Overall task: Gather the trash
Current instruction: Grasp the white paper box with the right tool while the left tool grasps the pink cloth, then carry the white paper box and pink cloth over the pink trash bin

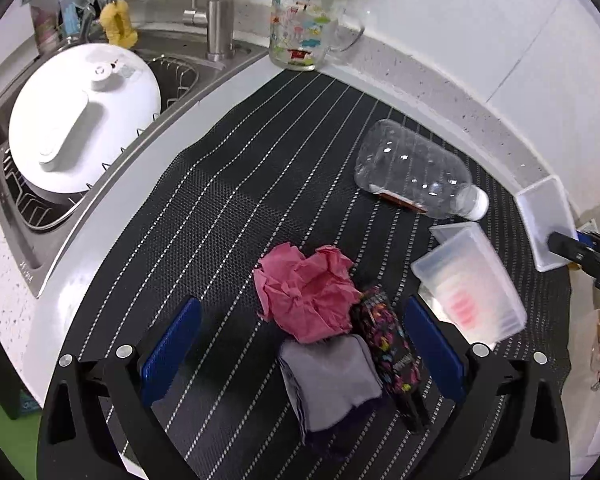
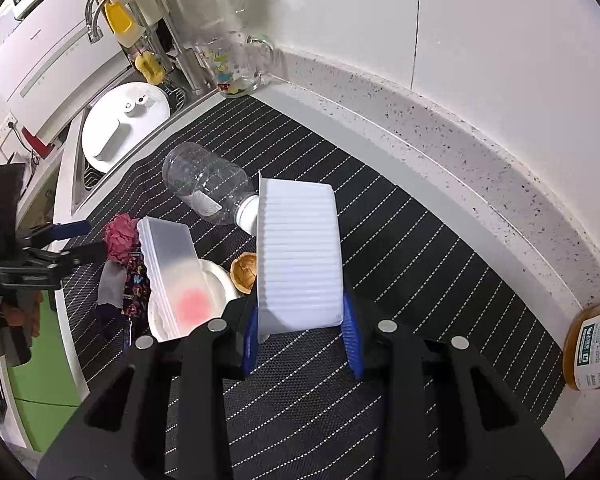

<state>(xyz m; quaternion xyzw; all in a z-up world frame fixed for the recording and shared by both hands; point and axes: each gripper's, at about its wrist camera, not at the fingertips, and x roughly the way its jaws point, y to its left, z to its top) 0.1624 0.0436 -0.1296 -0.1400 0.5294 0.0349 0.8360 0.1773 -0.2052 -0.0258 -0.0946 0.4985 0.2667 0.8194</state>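
My right gripper [image 2: 300,336] is shut on a white ribbed plastic tub [image 2: 298,256] and holds it above the striped mat [image 2: 400,240]; the tub also shows in the left wrist view [image 1: 544,220]. My left gripper [image 1: 300,344] is open and empty, low over the mat [image 1: 228,208], with crumpled pink paper [image 1: 306,292], a grey folded cloth [image 1: 332,376] and a dark patterned wrapper [image 1: 388,344] between its fingers. A clear empty bottle [image 1: 416,168] lies on its side behind them. A second clear tub [image 1: 472,280] with a pink stain lies tipped at the right.
A sink [image 1: 40,240] with a white lid [image 1: 80,116] on a rack lies at the left. A printed glass mug [image 1: 300,28] stands at the back corner. A brown paper cup liner [image 2: 244,272] and a white plate [image 2: 216,280] lie on the mat. A drink bottle [image 2: 592,352] lies at the right.
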